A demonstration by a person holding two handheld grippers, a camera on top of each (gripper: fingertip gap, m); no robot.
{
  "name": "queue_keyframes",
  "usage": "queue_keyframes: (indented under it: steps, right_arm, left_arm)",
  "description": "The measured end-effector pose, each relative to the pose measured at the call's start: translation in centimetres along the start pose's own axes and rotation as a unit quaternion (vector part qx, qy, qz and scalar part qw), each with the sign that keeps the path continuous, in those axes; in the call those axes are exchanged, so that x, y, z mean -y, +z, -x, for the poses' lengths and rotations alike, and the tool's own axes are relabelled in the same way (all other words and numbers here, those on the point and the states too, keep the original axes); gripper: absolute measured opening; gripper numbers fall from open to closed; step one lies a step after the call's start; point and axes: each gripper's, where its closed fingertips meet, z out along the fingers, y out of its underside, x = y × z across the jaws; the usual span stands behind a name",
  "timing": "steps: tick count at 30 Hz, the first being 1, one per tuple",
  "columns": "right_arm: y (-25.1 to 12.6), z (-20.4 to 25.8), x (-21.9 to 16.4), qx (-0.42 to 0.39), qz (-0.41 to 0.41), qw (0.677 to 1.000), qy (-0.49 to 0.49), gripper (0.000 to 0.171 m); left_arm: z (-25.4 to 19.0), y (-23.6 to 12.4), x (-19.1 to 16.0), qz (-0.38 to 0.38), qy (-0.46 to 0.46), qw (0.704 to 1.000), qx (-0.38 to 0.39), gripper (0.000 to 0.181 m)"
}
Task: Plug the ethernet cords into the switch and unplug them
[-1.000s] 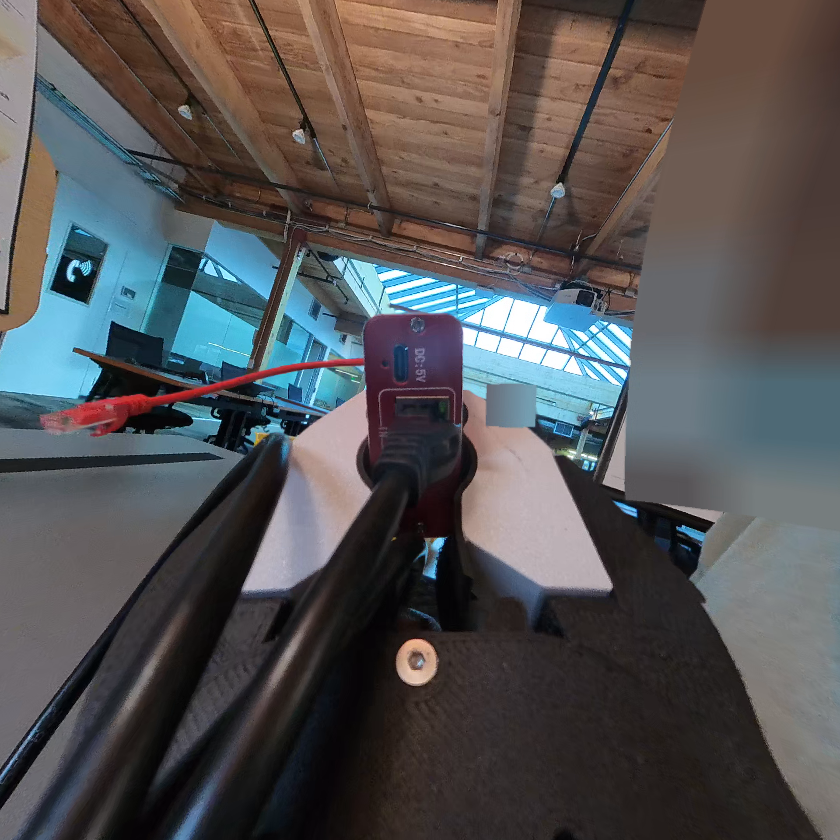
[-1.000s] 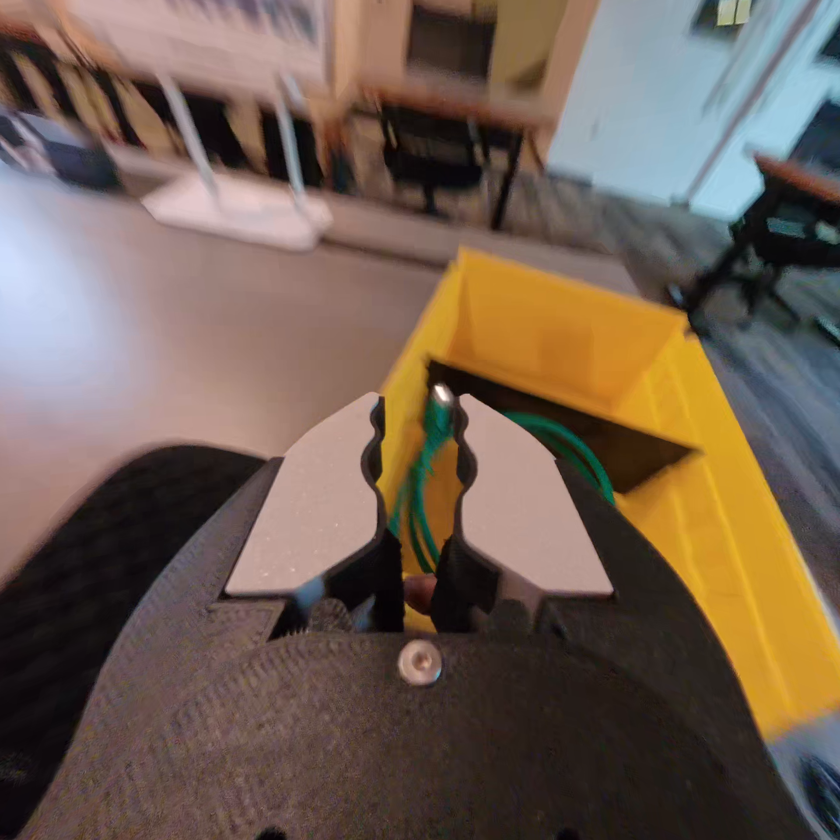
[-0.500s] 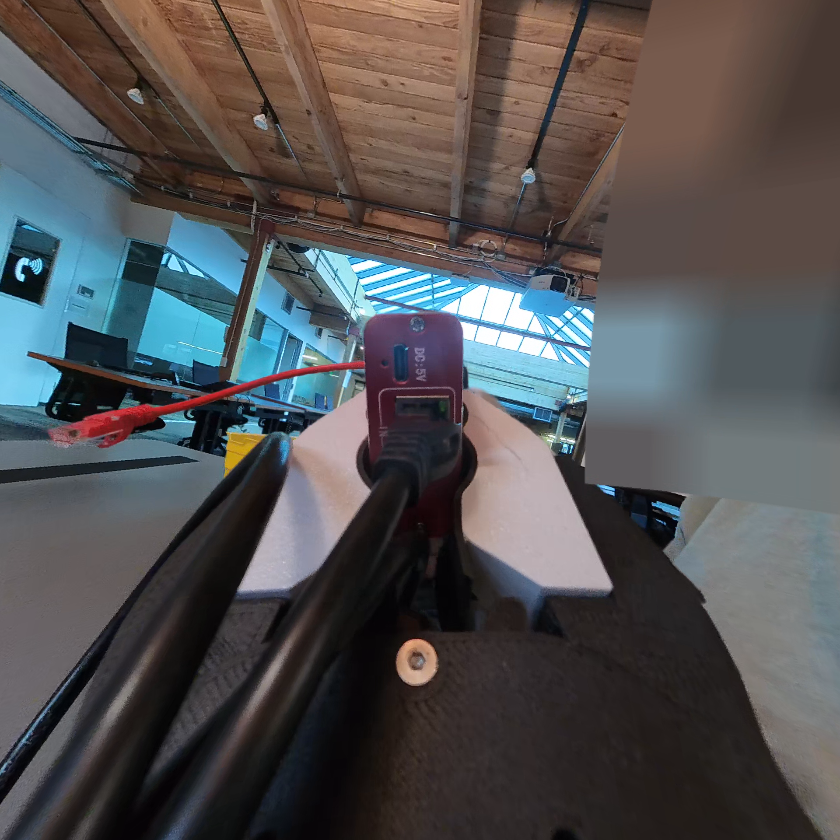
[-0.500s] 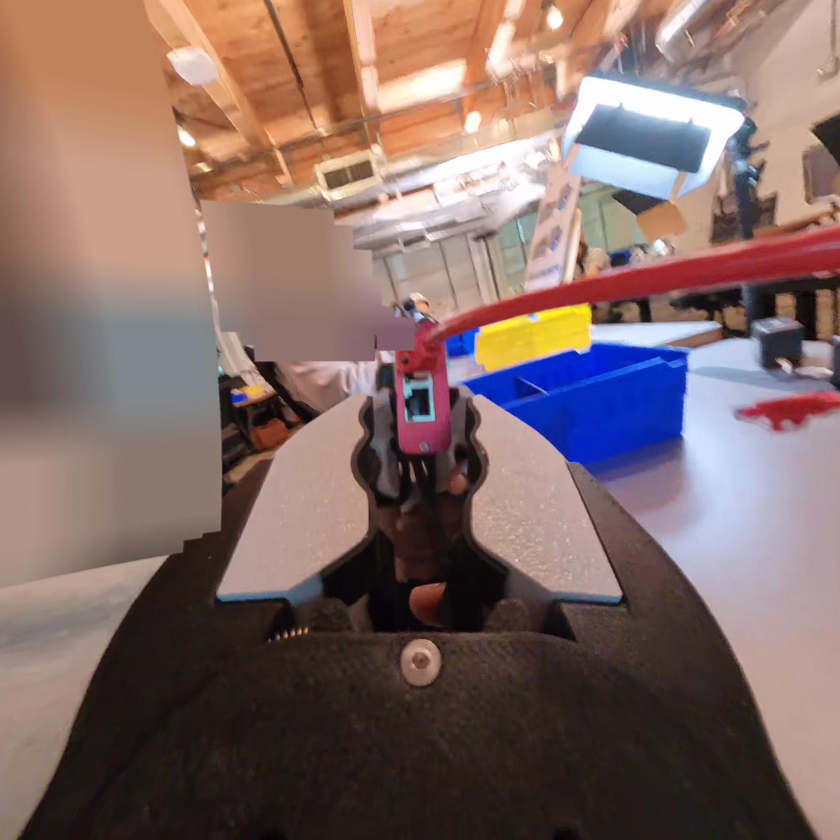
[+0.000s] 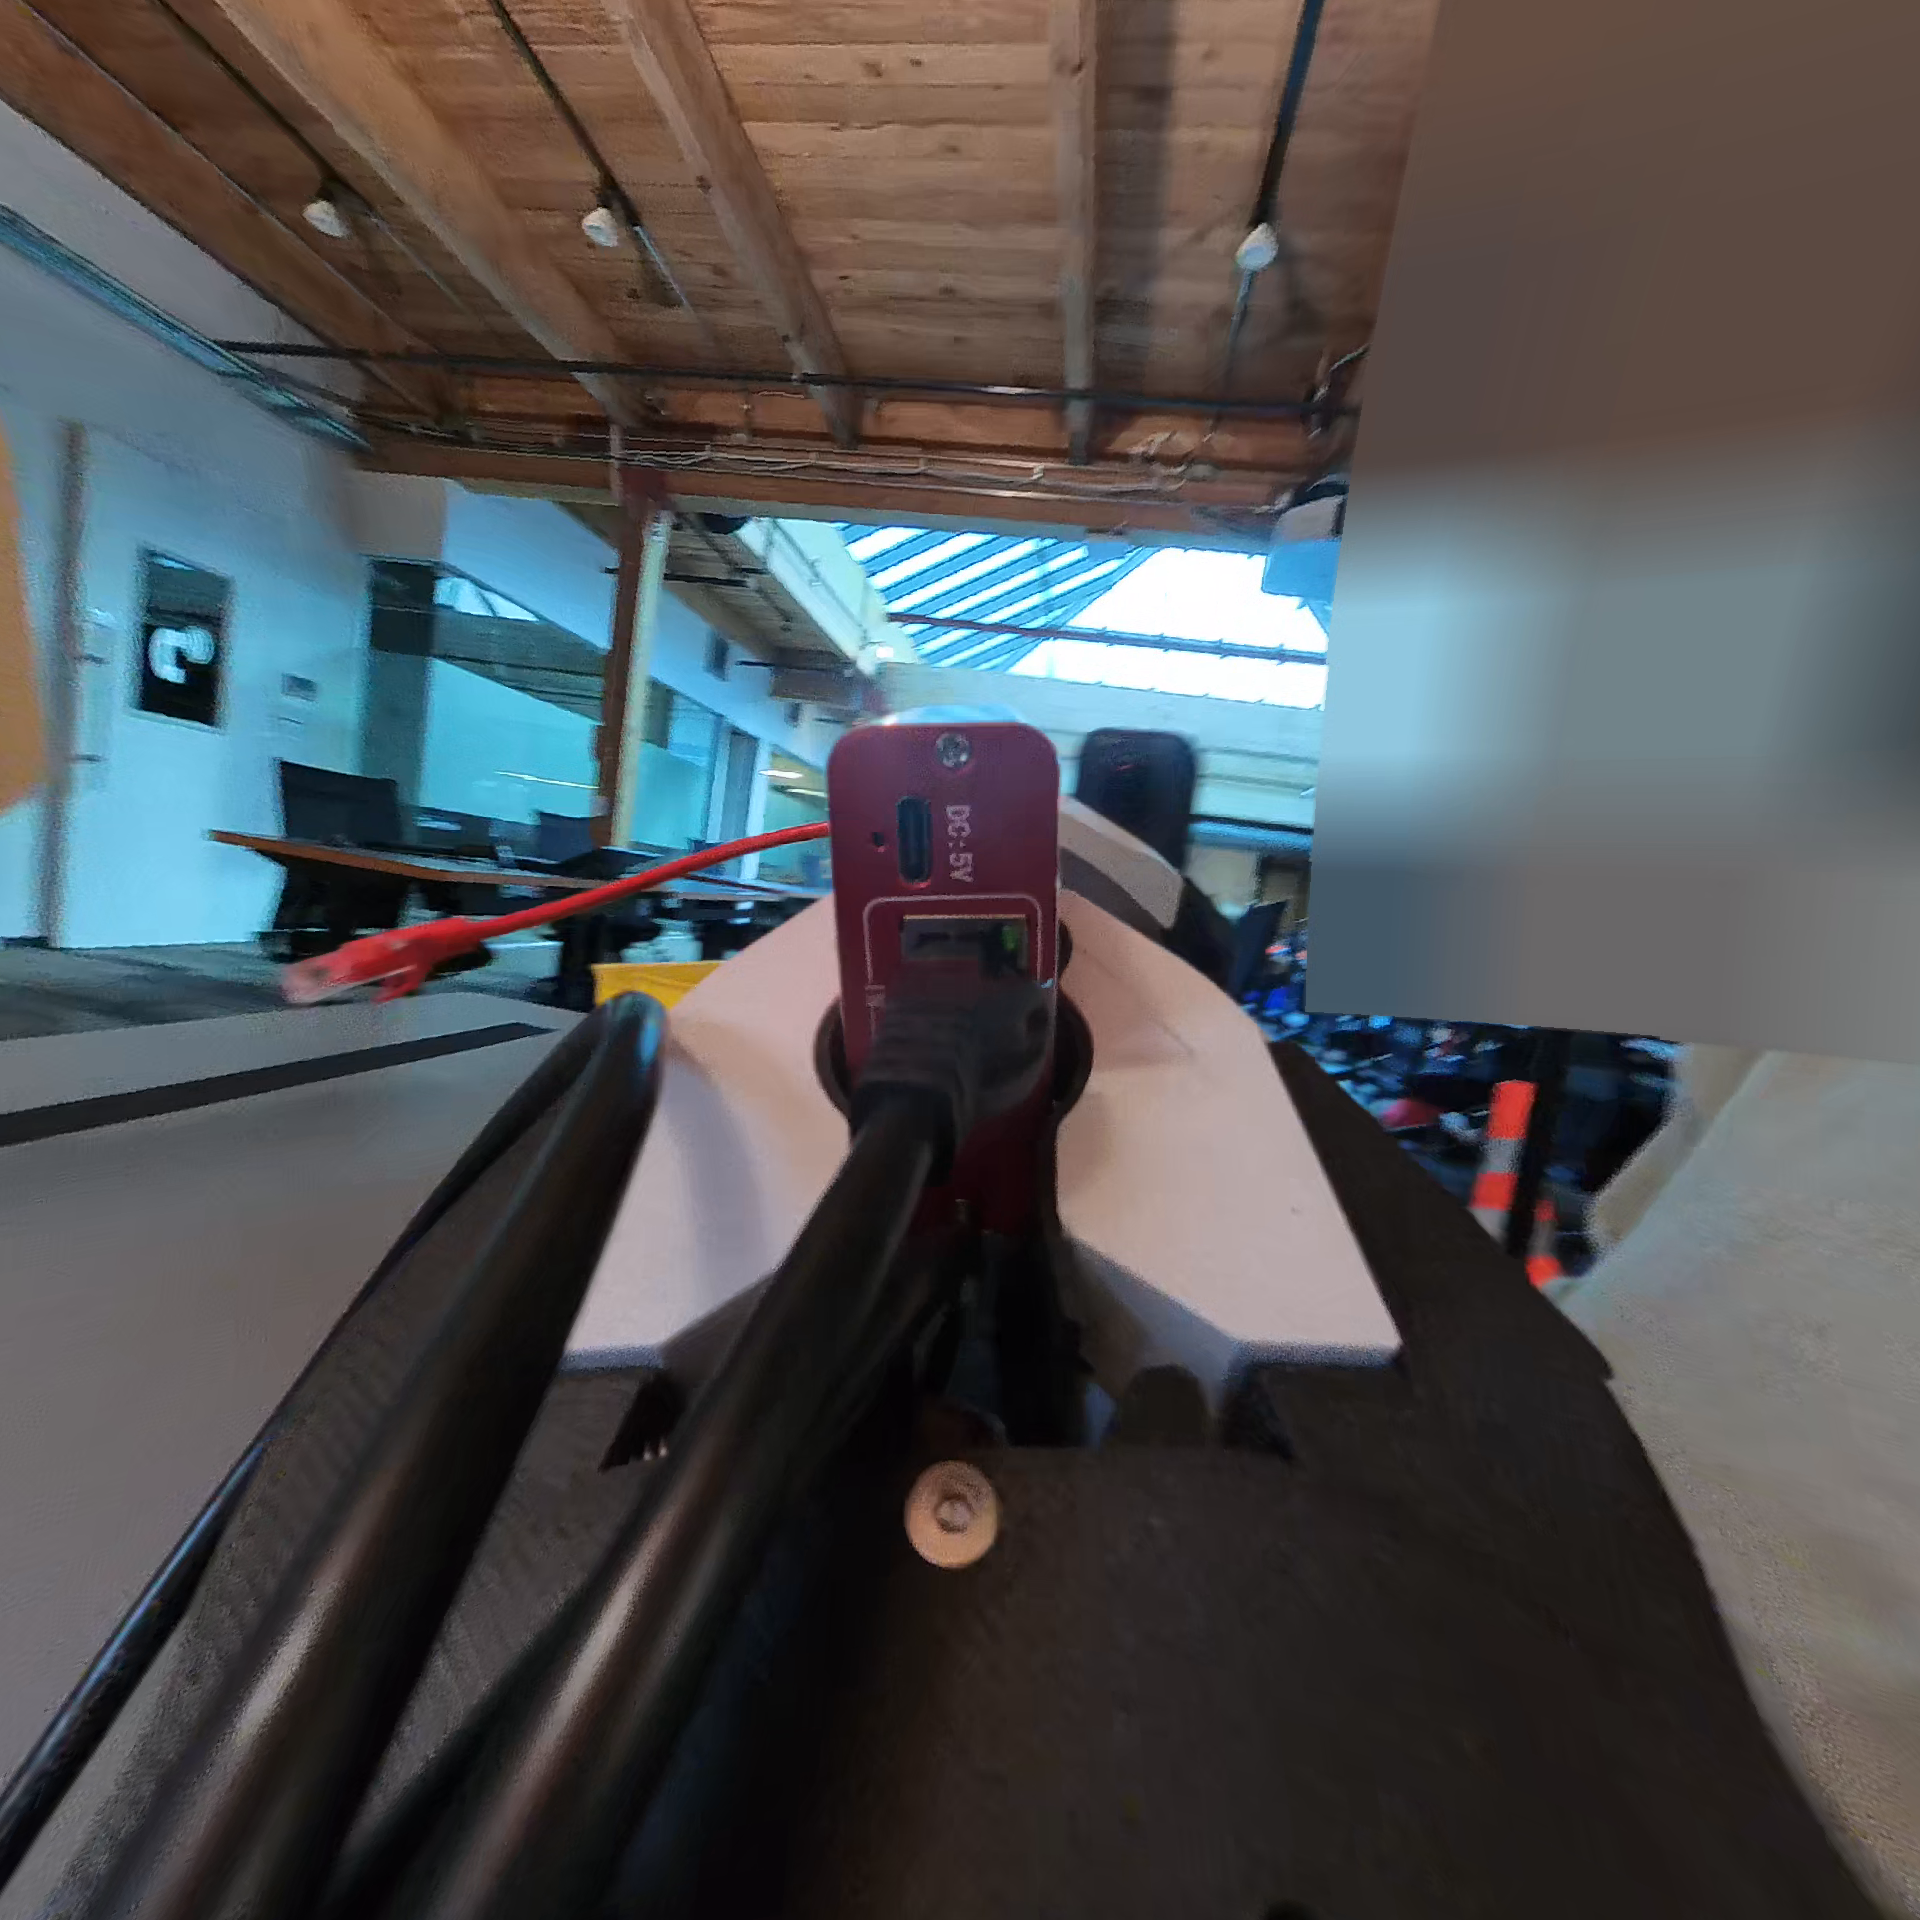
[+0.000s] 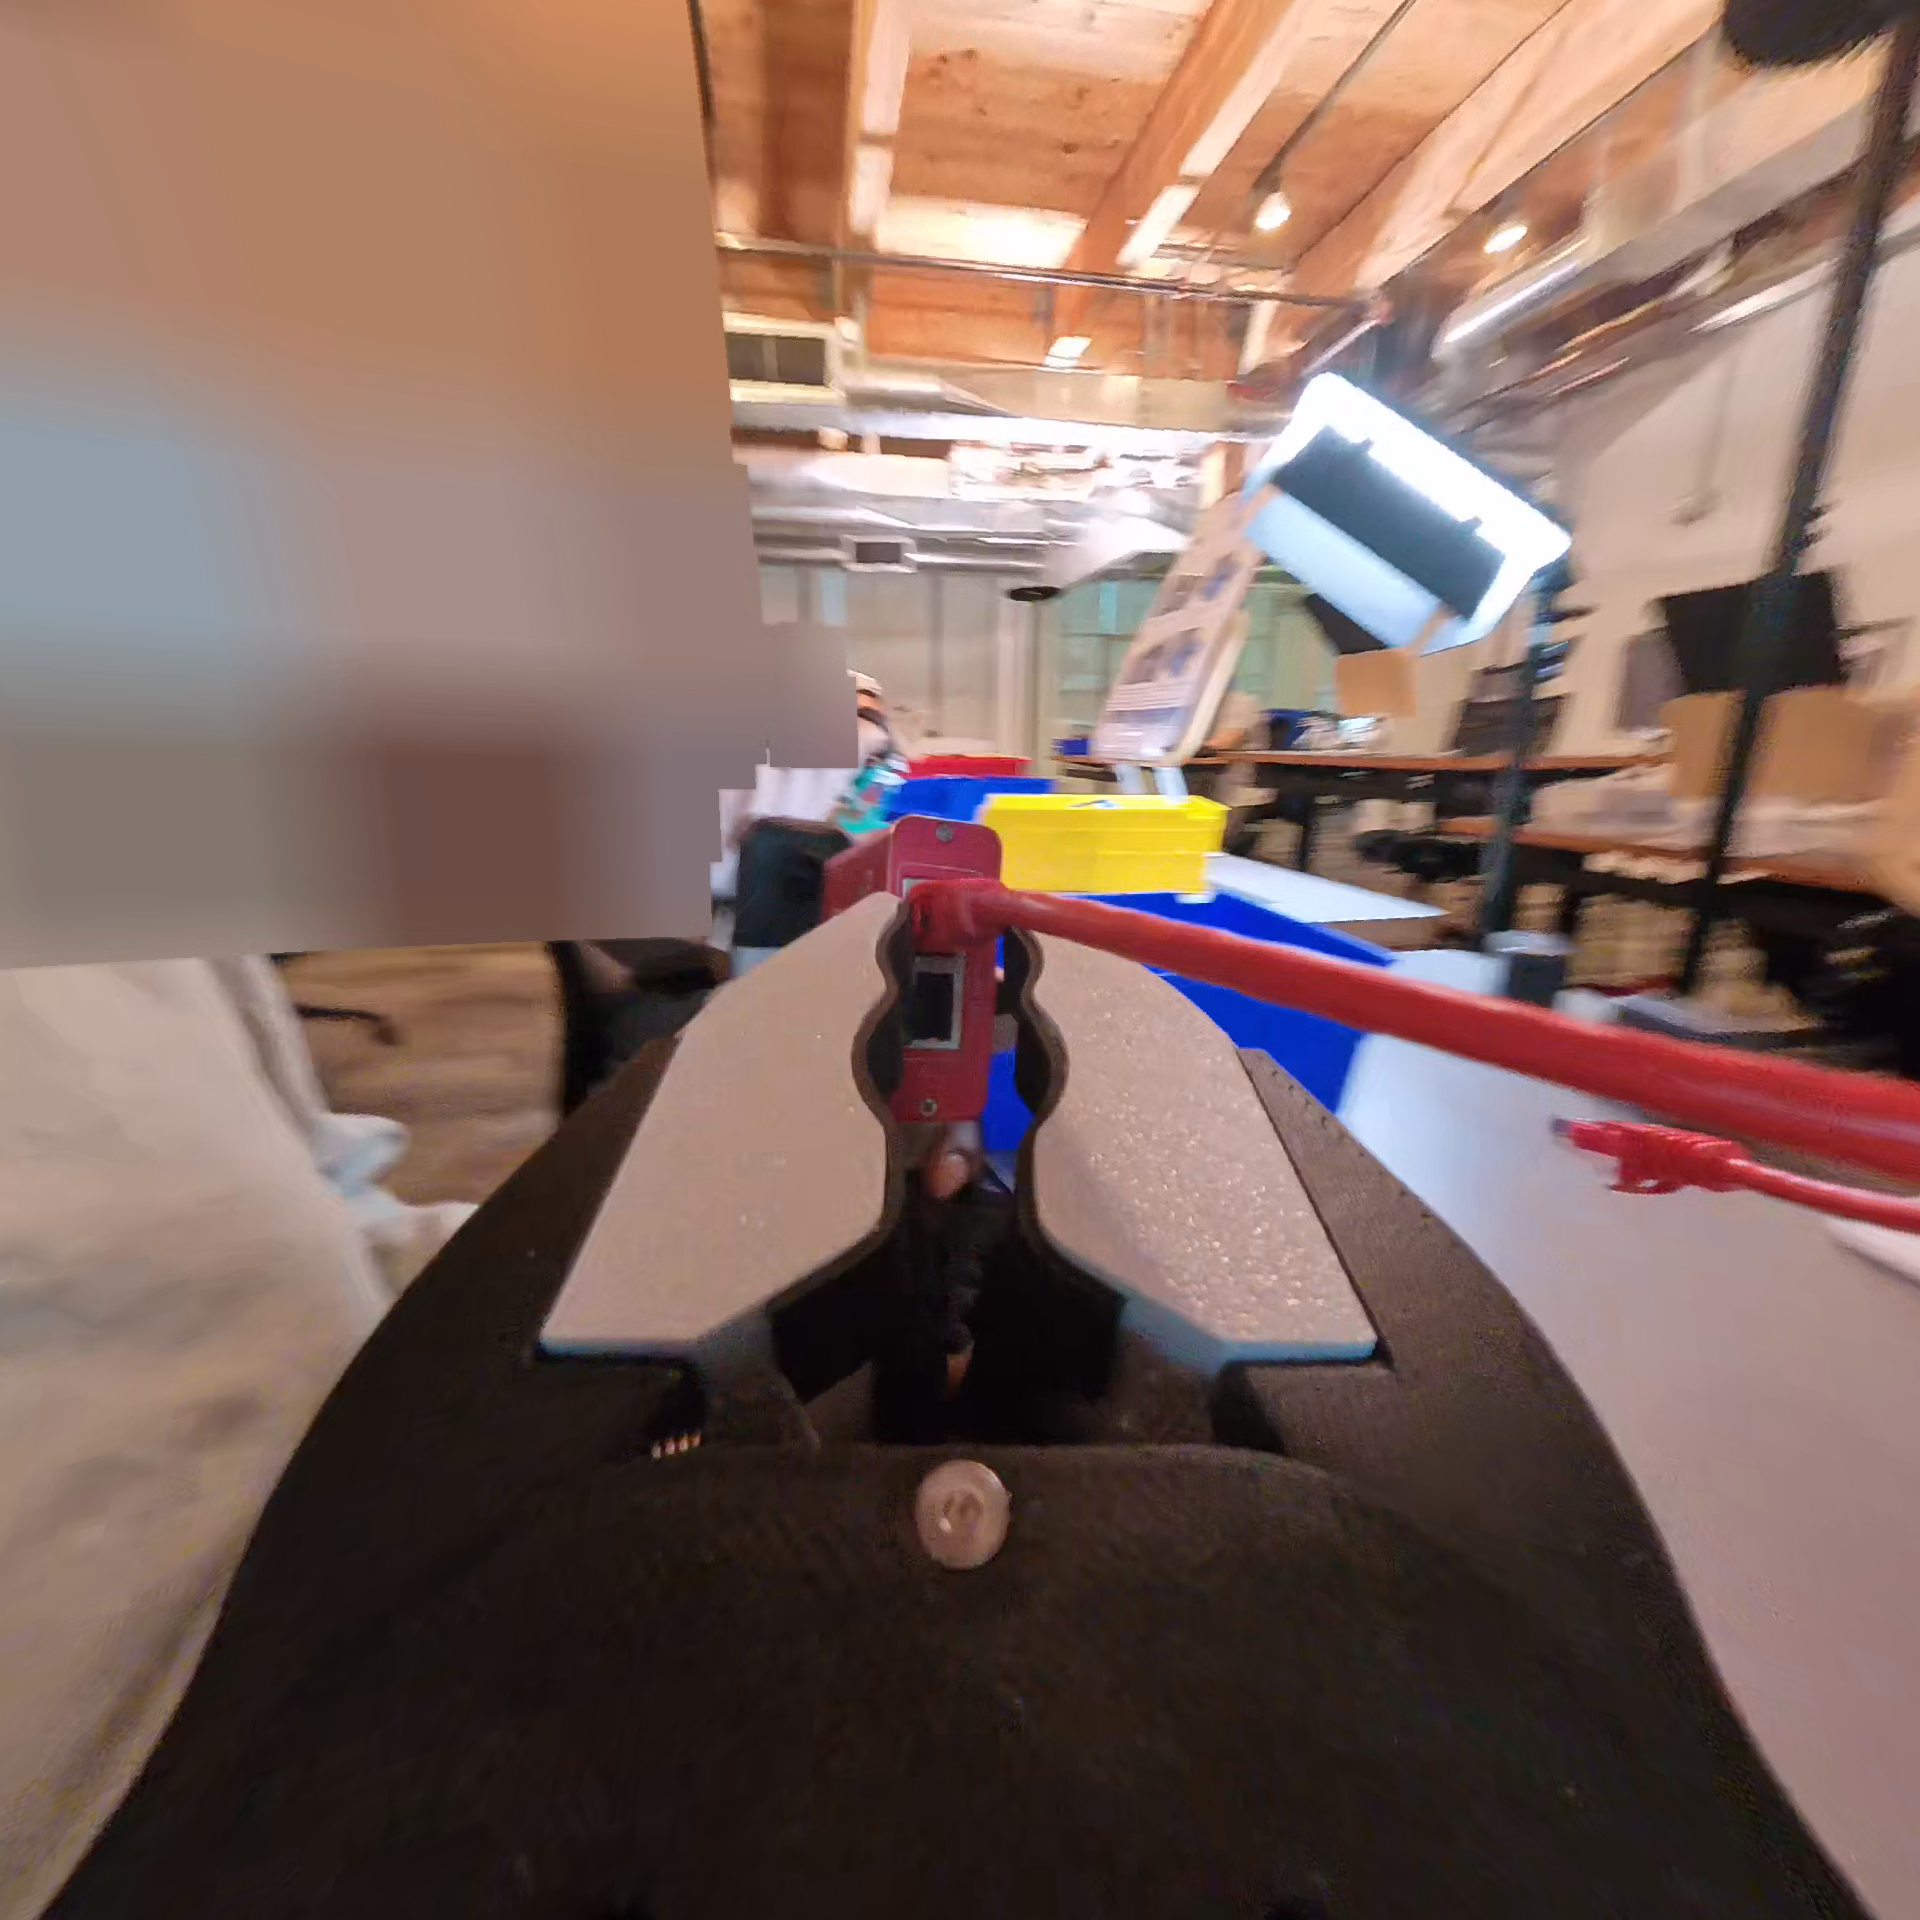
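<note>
Left tool (image 5: 951,1049) clamped on red switch (image 5: 940,831), right tool (image 6: 945,1023) gripping its far end, red cord (image 6: 1455,1023) plugged in

Left wrist view: mounted low behind its own fingers, tilted upward toward the timber ceiling (image 5: 883,187), very close on the switch (image 5: 943,894). Right wrist view: same low mount, facing the opposite end of that switch (image 6: 940,997) (also very close), toward distant bins and a light panel (image 6: 1403,509). Shared: the switch and the red cord (image 5: 623,894) (image 6: 1455,1029), seen from opposing ends.
</note>
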Motion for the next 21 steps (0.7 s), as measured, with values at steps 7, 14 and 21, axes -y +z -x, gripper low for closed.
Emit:
queue_keyframes:
  steps: [7,14,21]
  right_arm:
    - [-0.7,-0.2,0.3,-0.075,-0.015,0.992,-0.102,0.016]
    - [-0.3,0.7,1.3,-0.097,-0.007,0.984,-0.148,0.014]
    - [-0.3,0.9,1.4,-0.114,0.003,0.979,-0.168,0.014]
  left_arm:
    - [0.0,0.5,-0.6,0.022,0.053,0.998,0.027,0.030]
    - [-1.0,0.5,0.4,-0.016,-0.051,0.998,-0.038,0.030]
    - [-1.3,0.4,0.7,-0.032,-0.061,0.997,-0.046,0.029]
